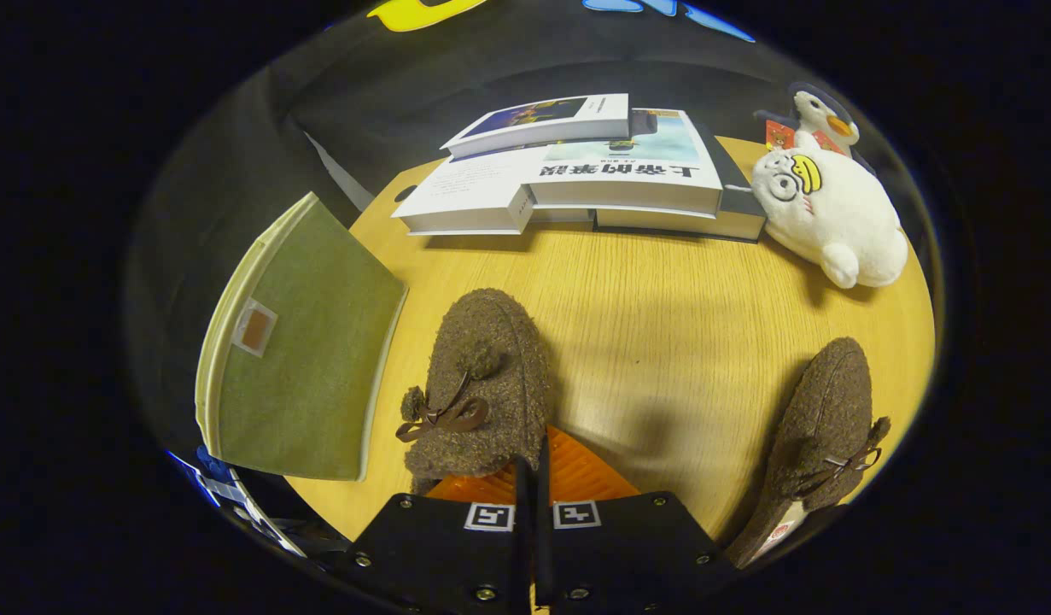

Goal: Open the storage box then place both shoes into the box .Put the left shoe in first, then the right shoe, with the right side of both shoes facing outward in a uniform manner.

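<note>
The gripper [534, 465] is clenched, its fingers pressed together with hardly a gap, apparently pinching the heel rim of the near shoe [482, 384], though the grip itself is partly hidden; that fuzzy brown shoe, with a dark bow and pom-poms, lies just ahead at 12 o'clock on the wooden table [662, 307]; a matching second shoe [824, 436] lies well apart at 3 o'clock; the green storage box [303, 376] stands at 10 o'clock; beyond, books [576, 171] are stacked at 12, a white plush toy [832, 218] at 1.
</note>
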Motion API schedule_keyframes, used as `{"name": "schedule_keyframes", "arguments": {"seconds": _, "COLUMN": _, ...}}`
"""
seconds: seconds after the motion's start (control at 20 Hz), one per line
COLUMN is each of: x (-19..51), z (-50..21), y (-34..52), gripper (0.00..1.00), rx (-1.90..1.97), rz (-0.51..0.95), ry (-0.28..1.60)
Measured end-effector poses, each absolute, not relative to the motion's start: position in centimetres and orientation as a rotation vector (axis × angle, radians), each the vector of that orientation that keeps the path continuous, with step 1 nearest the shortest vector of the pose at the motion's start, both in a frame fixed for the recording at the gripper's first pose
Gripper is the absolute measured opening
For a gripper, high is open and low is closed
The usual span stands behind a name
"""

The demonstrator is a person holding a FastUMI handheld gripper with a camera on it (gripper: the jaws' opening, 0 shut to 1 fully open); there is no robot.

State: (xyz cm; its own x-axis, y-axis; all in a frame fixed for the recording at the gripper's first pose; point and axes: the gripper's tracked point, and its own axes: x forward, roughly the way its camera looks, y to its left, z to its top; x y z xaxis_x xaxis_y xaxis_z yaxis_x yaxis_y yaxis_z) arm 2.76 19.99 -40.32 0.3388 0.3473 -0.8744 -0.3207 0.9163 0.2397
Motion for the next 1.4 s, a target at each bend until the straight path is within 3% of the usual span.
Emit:
{"name": "schedule_keyframes", "arguments": {"seconds": 0.4, "x": 3.7, "z": -30.3, "y": 22.9, "gripper": 0.02, "rx": 0.034, "rz": 0.49, "ry": 1.055}}
{"name": "schedule_keyframes", "arguments": {"seconds": 0.8, "x": 3.1, "z": -22.9, "y": 30.5, "gripper": 0.02, "rx": 0.061, "rz": 0.637, "ry": 0.983}}
{"name": "schedule_keyframes", "arguments": {"seconds": 1.4, "x": 2.0, "z": -23.2, "y": 42.8, "gripper": 0.02, "rx": 0.023, "rz": 0.773, "ry": 1.039}}
